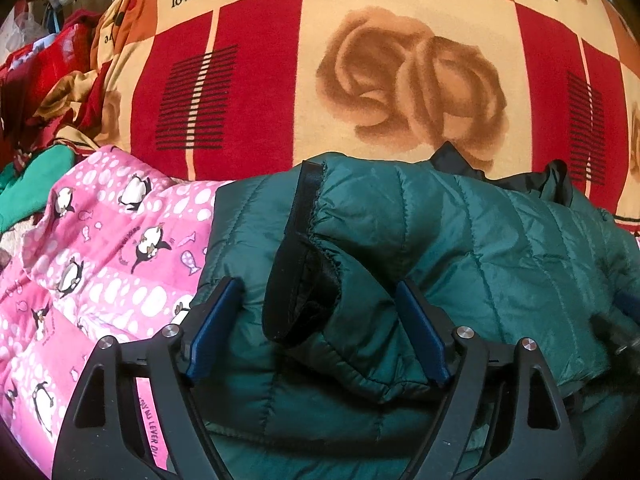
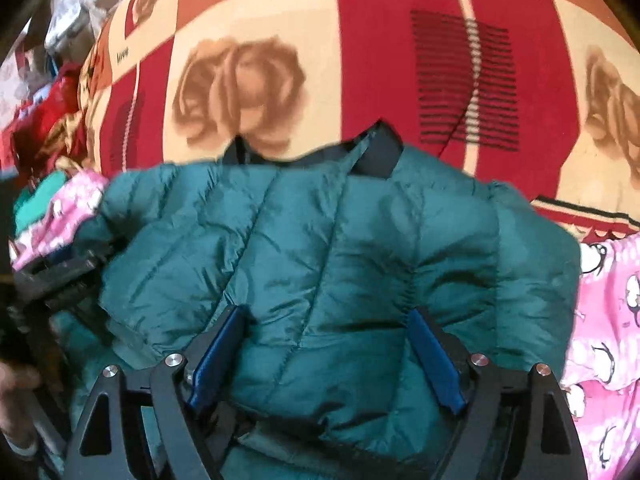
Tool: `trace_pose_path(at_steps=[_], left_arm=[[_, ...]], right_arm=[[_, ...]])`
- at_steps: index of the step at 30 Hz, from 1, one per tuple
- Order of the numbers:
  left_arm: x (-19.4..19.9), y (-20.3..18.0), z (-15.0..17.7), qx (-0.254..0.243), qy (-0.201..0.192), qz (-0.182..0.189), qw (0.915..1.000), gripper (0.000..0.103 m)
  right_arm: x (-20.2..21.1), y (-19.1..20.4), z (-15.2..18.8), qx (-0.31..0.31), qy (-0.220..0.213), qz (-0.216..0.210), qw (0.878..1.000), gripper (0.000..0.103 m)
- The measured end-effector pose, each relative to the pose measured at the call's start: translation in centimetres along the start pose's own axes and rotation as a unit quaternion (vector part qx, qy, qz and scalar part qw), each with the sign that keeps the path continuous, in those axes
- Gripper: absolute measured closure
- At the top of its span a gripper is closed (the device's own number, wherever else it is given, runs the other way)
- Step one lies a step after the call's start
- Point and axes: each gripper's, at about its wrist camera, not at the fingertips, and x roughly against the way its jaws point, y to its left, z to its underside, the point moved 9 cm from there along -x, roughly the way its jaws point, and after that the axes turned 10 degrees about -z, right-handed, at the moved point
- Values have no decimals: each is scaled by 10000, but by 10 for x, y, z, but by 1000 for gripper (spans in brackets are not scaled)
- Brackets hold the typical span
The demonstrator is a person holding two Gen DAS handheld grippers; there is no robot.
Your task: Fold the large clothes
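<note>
On the bed's near side we see the green quilted puffer jacket (image 1: pixel 460 248) lying bunched and folded over itself, on top of the pink penguin-print blanket (image 1: pixel 100 264) and partly on the red-and-cream rose-patterned bedspread (image 1: pixel 260 92). Its black-lined sleeve cuff (image 1: pixel 300 276) gapes open toward the left wrist camera, and black lining (image 2: pixel 380 148) sticks out at the jacket's far edge.

We mark the left gripper (image 1: pixel 318 312) with jaws spread wide, blue pads on either side of the cuff; the pads press on nothing, though the fabric sits between them. In the right wrist view the right gripper (image 2: pixel 330 344) likewise stands wide open over the jacket's quilted body, with padding bulging between the pads; it has no grip on anything. That view is motion-blurred.

Each gripper shows at the edge of the other's view: the right gripper at the right edge of the left view, the left gripper (image 2: pixel 60 276) at the left edge of the right view, both on the jacket.

Pink blanket flanks the jacket on both sides. At the bed's far-left corner we see a heap of red and gold cloths (image 1: pixel 52 80) and a teal cloth (image 1: pixel 32 188). A hand (image 2: pixel 16 392) is at the right view's lower left edge.
</note>
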Motion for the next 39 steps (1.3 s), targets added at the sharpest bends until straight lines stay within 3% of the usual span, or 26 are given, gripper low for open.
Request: trace_pose_path(at_steps=[4,7,11,15,21,25,27,32,39], left_arm=[[-1,0,0,-7,4,-2,10000,21],[-1,0,1,-7,3,-5,10000,20],[-4,-2,1,-61,-12,-13,10000,16],[-4,-3,1,-58,-2,7,10000,16],[16,4,-11,142,-180,214,9995,16],[35,14,-17,355,-303,345,9983,16],[43,17,-11,244,-215,362,9988,16],[78,27,3,-158,-353,211,9990,16],[128,46,38,-310,-333,297,9985,16]], right_arm=[[27,-25,-9,-149,-347,288,9989,21],[21,-60,-7,-520,-267,600,9965,21],[-11,-83,-1,-826,-10,429,9957,18],[-5,-76,-4,-556,50,545,9970,17],[57,-68,15,-558,-309,634,9960,17],[32,-82,34,-674,82,751,9949,17],[26,-85,36,-736,163,722,9945,17],[70,-67,37,-790,-112,528,9954,17],[127,-41,90,-819,133,238,9963,17]])
